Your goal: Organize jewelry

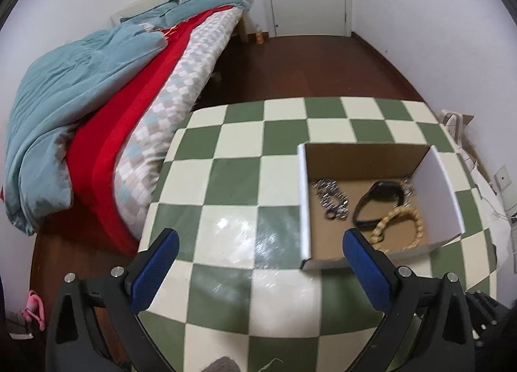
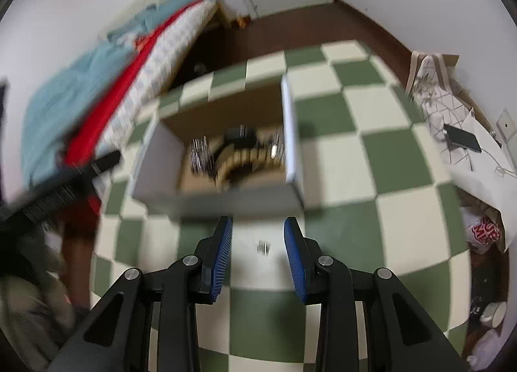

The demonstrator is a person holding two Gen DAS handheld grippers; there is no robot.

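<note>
Silver chain (image 1: pixel 332 199), black wristband (image 1: pixel 381 201) and beaded bracelet (image 1: pixel 400 226) already fill the open cardboard box (image 1: pixel 305 197); one small silver piece (image 2: pixel 263 247) waits on the green-and-cream checkered counter (image 2: pixel 404 220) between the right tool's (image 2: pixel 258 233) parted, empty jaws, while the left tool (image 1: pixel 260 239) gapes wide and empty.

No legible text, label, brand, number or sign is found in either view. One item bears markings: a red and white printed item (image 2: pixel 484 232), beside the right edge of the checkered table (image 2: pixel 404 210), carries white letter-like shapes on red, too blurred and small to read.
</note>
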